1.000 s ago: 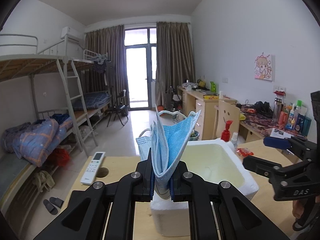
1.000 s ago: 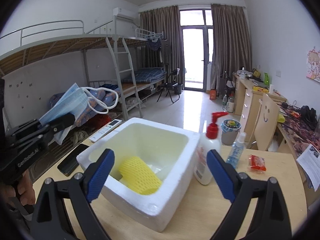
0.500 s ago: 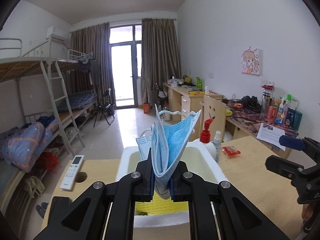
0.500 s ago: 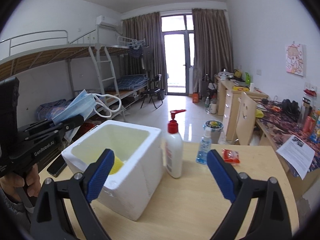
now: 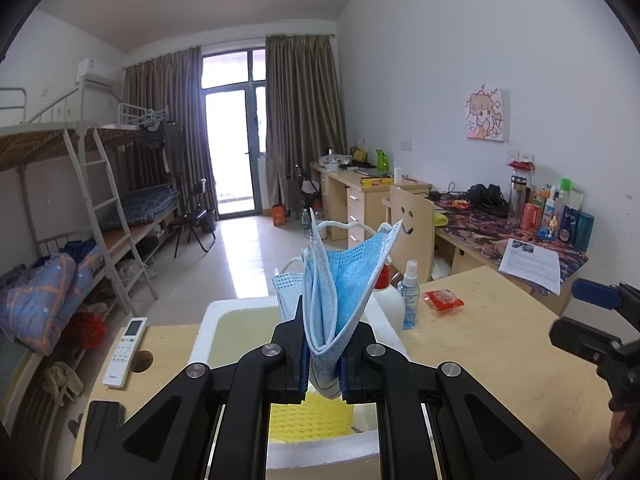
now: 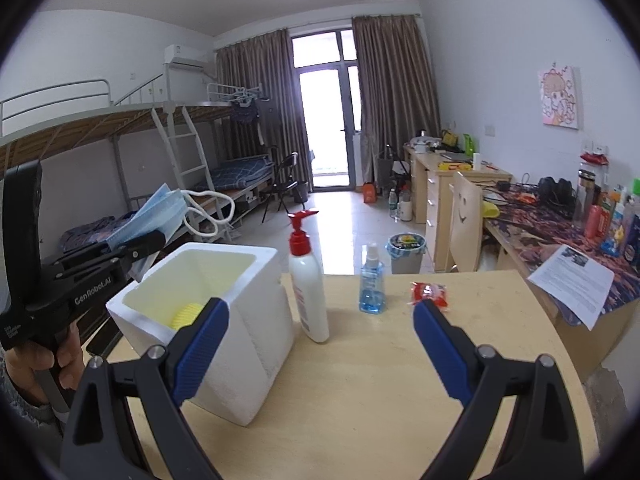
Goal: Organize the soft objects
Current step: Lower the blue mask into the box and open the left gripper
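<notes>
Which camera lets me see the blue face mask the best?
The left wrist view. The blue face mask stands big and centred, pinched between the left gripper fingers above the white foam box. The right wrist view shows it smaller, at the left edge, side on, with its white loops hanging.

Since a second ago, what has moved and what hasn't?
The left gripper has carried the mask from beside the foam box to over its opening, above the yellow piece inside. The right gripper has swung away from the box toward the bare table. Unchanged: left shut on the mask, right open and empty; box and bottles in place.
</notes>
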### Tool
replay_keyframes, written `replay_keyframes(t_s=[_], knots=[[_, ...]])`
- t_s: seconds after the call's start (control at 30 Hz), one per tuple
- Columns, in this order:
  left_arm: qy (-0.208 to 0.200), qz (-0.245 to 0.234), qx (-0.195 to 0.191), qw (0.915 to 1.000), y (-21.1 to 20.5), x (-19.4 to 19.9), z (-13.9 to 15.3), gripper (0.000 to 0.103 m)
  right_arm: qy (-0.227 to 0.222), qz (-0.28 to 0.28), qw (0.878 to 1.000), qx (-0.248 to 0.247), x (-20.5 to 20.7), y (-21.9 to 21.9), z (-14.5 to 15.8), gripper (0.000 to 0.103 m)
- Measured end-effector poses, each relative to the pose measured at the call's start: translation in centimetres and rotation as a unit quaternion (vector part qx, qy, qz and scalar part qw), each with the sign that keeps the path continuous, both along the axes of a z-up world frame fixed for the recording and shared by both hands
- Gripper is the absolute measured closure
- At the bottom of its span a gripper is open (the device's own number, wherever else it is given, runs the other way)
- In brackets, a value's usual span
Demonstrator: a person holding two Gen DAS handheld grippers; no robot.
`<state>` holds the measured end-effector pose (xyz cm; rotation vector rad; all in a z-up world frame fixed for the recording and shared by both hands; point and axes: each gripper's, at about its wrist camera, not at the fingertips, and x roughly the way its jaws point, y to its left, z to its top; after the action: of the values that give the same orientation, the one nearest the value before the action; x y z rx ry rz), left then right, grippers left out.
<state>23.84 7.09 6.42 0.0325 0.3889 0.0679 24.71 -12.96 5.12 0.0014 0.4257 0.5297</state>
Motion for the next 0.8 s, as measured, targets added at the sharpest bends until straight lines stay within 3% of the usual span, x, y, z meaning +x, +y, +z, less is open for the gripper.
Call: replay_keyframes(t_s=[0.37, 0.43, 0.53, 0.6, 0.7, 0.8], knots=[[0.032, 0.01, -0.005, 0.9994, 0.5, 2.0, -1.1, 0.089, 0.005, -0.014, 1.0, 0.003, 0.1, -0.9, -0.7, 0.007], [0.036, 0.011, -0.004, 0.9993, 0.6, 2.2, -1.3, 0.08, 0.008, -0.014, 1.0, 0.002, 0.2, -0.9, -0.9, 0.007], [0.034, 0.017, -0.005, 0.9993, 1.0, 2.1, -1.4, 0.049, 0.009, -0.015, 1.0, 0.002, 0.1, -1.1, -1.1, 0.007], [0.027, 0.022, 0.0, 0.9994, 0.9, 2.0, -1.3, 0.022, 0.008, -0.015, 1.0, 0.002, 0.1, -1.1, -1.1, 0.007], [0.012, 0.034, 0.009, 0.9993, 0.9, 1.7, -0.9, 0.003, 0.008, -0.015, 1.0, 0.002, 0.1, -1.1, -1.1, 0.007], [0.0, 0.041, 0.014, 0.999, 1.0, 1.3, -0.6, 0.001, 0.007, -0.016, 1.0, 0.002, 0.1, -1.1, -1.0, 0.007]])
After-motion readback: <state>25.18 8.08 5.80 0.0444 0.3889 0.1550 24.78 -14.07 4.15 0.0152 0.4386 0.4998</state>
